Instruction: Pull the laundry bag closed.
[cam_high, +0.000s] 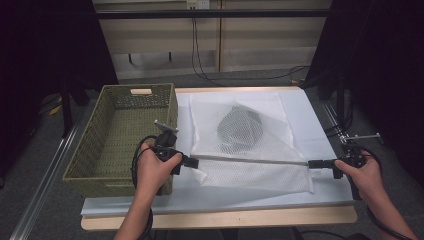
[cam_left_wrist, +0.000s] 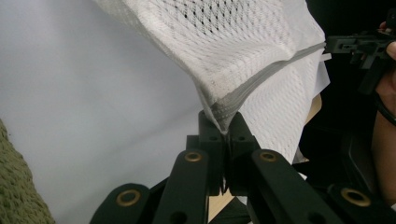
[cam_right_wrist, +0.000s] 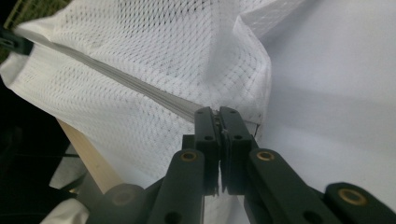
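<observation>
Your left gripper (cam_high: 192, 162) and right gripper (cam_high: 315, 163) are each clamped on one end of the zipper (cam_high: 250, 160) of a white mesh bag (cam_high: 250, 175), pulling that edge taut between them just above the white sheet (cam_high: 310, 120) on the table (cam_high: 225, 218). A dark garment (cam_high: 240, 125) lies inside the bag, which spreads across the sheet just beside the green basket (cam_high: 120, 135) at your left.

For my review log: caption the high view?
Two hand-held grippers stretch a white mesh bag taut beside a green basket.
</observation>
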